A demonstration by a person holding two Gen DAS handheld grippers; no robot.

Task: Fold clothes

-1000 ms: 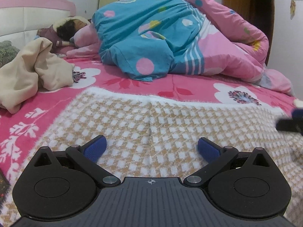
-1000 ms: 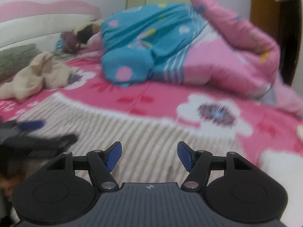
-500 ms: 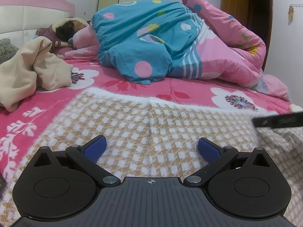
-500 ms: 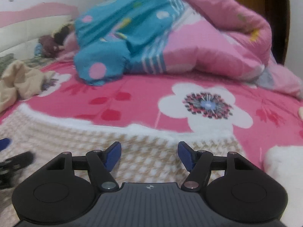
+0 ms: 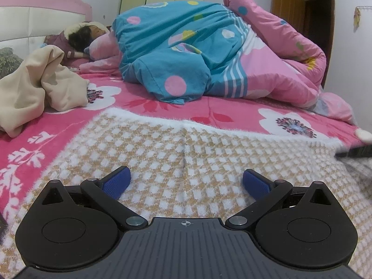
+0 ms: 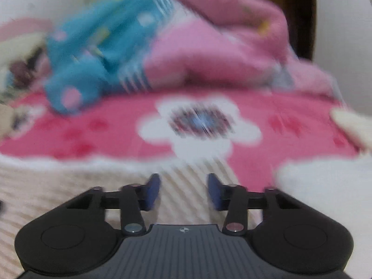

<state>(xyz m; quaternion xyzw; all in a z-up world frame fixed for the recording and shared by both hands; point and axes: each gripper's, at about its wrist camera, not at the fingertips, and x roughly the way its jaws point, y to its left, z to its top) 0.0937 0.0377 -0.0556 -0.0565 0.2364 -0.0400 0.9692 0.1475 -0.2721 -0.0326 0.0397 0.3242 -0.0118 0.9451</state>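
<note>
A fuzzy tan-and-white checked garment (image 5: 186, 153) lies spread flat on the pink flowered bed sheet (image 5: 232, 109). My left gripper (image 5: 186, 181) hovers low over its near middle, wide open with nothing between the blue pads. In the blurred right wrist view, the right gripper (image 6: 184, 190) sits at the garment's (image 6: 69, 186) far right corner, its pads partly drawn in with fabric showing in the gap. A dark blurred part of the right gripper (image 5: 355, 151) shows at the right edge of the left wrist view.
A crumpled beige garment (image 5: 34, 88) lies at the left. A big blue and pink quilt (image 5: 186, 53) is heaped across the back. A person (image 5: 81, 34) lies by the headboard. A white fluffy piece (image 6: 325, 181) lies at the right, and a wooden door (image 5: 288, 23) stands behind.
The right gripper has swept rightward along the garment's far edge to its right corner, and its pads have come closer together. The left gripper has stayed put and open.
</note>
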